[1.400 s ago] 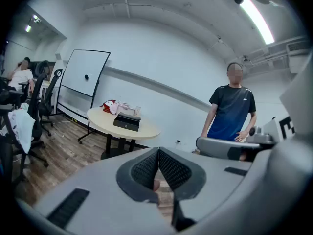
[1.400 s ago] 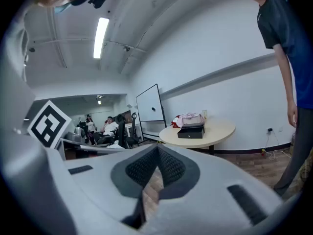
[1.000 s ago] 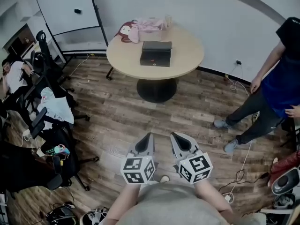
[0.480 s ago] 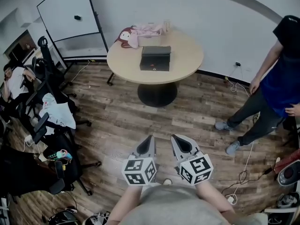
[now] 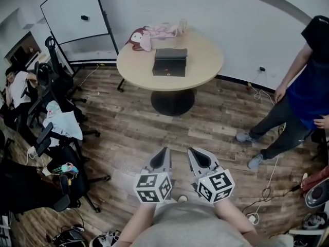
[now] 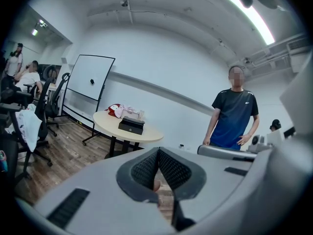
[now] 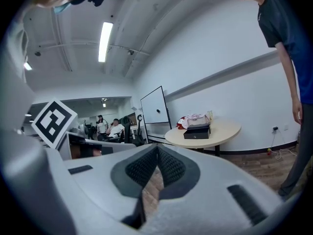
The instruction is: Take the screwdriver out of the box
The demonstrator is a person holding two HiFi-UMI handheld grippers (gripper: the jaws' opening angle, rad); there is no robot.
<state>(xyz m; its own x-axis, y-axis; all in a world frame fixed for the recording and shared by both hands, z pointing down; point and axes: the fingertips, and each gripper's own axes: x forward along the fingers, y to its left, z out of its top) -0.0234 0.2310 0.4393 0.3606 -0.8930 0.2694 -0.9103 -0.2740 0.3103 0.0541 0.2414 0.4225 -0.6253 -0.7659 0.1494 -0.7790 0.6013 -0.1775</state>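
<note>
A closed black box [image 5: 170, 61] lies on a round wooden table [image 5: 205, 60] across the room; it also shows small in the left gripper view [image 6: 131, 125] and the right gripper view [image 7: 196, 132]. No screwdriver is visible. My left gripper [image 5: 165, 151] and right gripper [image 5: 190, 150] hang side by side over the floor, far short of the table. Both are shut with nothing between the pads, as the left gripper [image 6: 157, 152] and right gripper [image 7: 157, 149] show in their own views.
A pink and red plush bundle [image 5: 151, 34] lies behind the box. A person in a blue shirt [image 5: 303, 96] stands right of the table. A whiteboard [image 5: 77, 12], office chairs [image 5: 56, 122] and seated people fill the left. Cables [image 5: 264, 189] trail on the floor at right.
The view has shifted very slightly; both grippers stay shut in the same place.
</note>
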